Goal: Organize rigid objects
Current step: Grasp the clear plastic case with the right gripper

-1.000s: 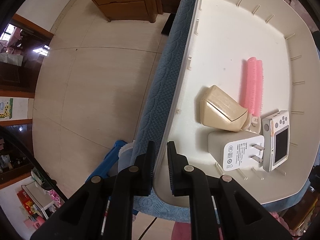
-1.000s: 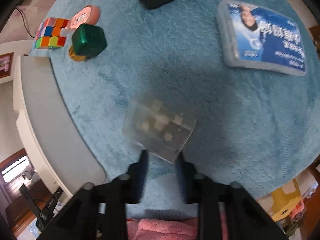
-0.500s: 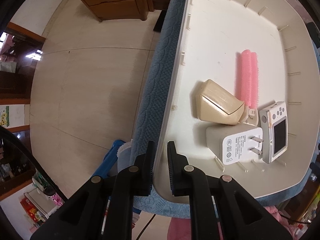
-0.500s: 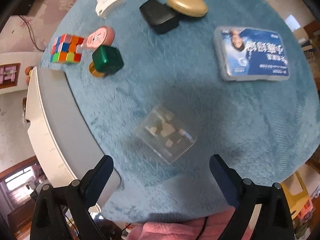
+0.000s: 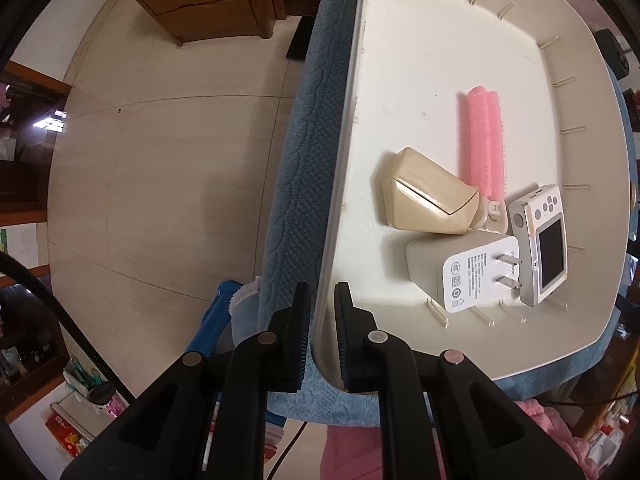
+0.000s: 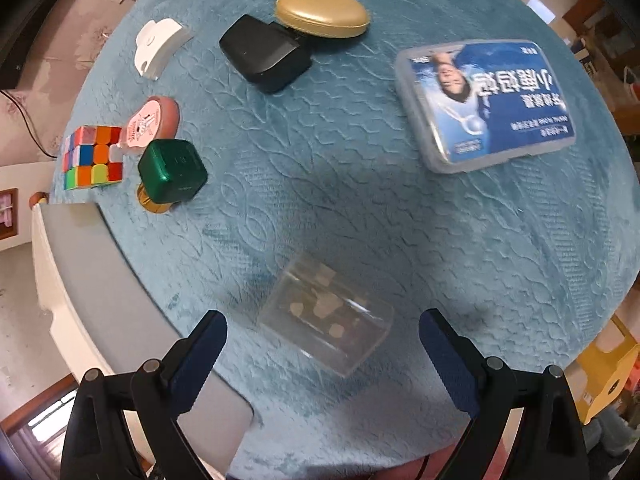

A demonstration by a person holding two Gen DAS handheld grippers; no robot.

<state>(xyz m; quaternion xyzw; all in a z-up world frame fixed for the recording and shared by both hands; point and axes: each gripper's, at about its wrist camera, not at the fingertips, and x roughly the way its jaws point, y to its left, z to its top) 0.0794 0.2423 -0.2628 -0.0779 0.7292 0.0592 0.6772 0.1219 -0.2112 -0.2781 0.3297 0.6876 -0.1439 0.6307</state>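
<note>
My left gripper (image 5: 322, 332) is shut on the near rim of a cream tray (image 5: 432, 56). In the tray lie a beige case (image 5: 424, 194), a pink roller (image 5: 484, 140), a white plug adapter (image 5: 460, 270) and a small white camera (image 5: 544, 242). My right gripper (image 6: 322, 354) stands wide open above a clear plastic box (image 6: 326, 318) on the teal cloth; the box lies between and ahead of the fingertips, untouched. Farther off sit a green cube (image 6: 172, 172), a colour puzzle cube (image 6: 92, 158), a pink disc (image 6: 150, 126), a black case (image 6: 266, 54), a gold oval case (image 6: 322, 12), a white clip (image 6: 158, 46) and a blue-labelled flat box (image 6: 486, 102).
The tray's grey-white rim (image 6: 104, 300) borders the cloth on the left in the right wrist view. Beyond the table edge lies tiled floor (image 5: 152, 168) with a wooden cabinet (image 5: 208, 4). A yellow box (image 6: 608, 368) stands off the table at lower right.
My right gripper went from nearly shut to wide open and drew back a little from the clear box. The left gripper kept its hold on the tray rim.
</note>
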